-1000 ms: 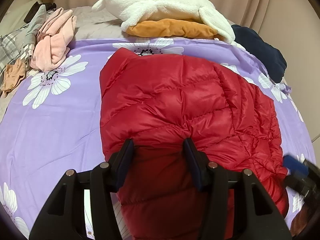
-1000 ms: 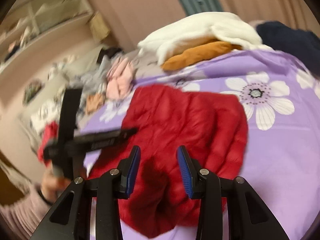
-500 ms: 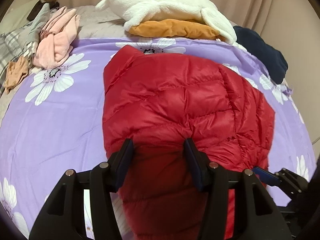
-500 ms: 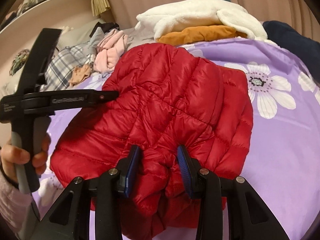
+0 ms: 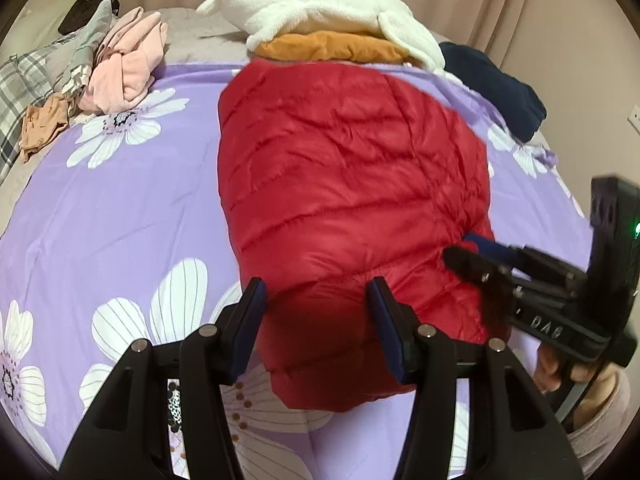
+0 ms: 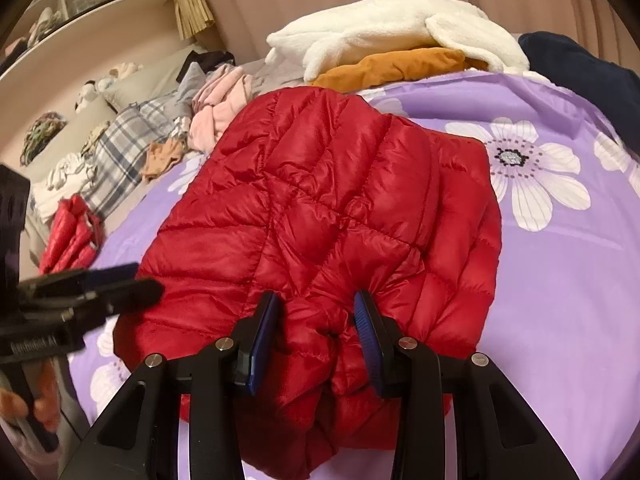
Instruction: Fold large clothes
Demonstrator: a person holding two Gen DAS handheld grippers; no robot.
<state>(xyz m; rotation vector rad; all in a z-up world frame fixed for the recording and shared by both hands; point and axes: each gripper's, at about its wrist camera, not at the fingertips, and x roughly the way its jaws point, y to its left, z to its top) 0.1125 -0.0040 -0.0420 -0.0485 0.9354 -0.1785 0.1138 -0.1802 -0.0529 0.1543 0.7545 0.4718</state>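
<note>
A red quilted down jacket (image 5: 352, 184) lies folded into a rounded bundle on the purple flowered bedspread (image 5: 100, 220); it also shows in the right wrist view (image 6: 320, 216). My left gripper (image 5: 316, 300) straddles the jacket's near edge, fingers wide apart with fabric bulging between them. My right gripper (image 6: 316, 312) has red fabric bunched between its blue pads at the jacket's near right edge. The right gripper also shows in the left wrist view (image 5: 472, 252), at the jacket's right side. The left gripper shows at the left of the right wrist view (image 6: 132, 284).
A white fleece (image 5: 320, 4) lies on an orange garment (image 5: 332, 46) at the far edge. A navy garment (image 5: 496, 92) lies far right. Pink clothes (image 5: 128, 64) and plaid cloth (image 5: 24, 80) lie far left. A second red item (image 6: 70, 236) lies at the bed's left.
The right gripper swung in from the right and closed in on the jacket's right edge, gathering fabric. The jacket's right part has been drawn inward, so the bundle looks narrower. The left gripper pulled back slightly.
</note>
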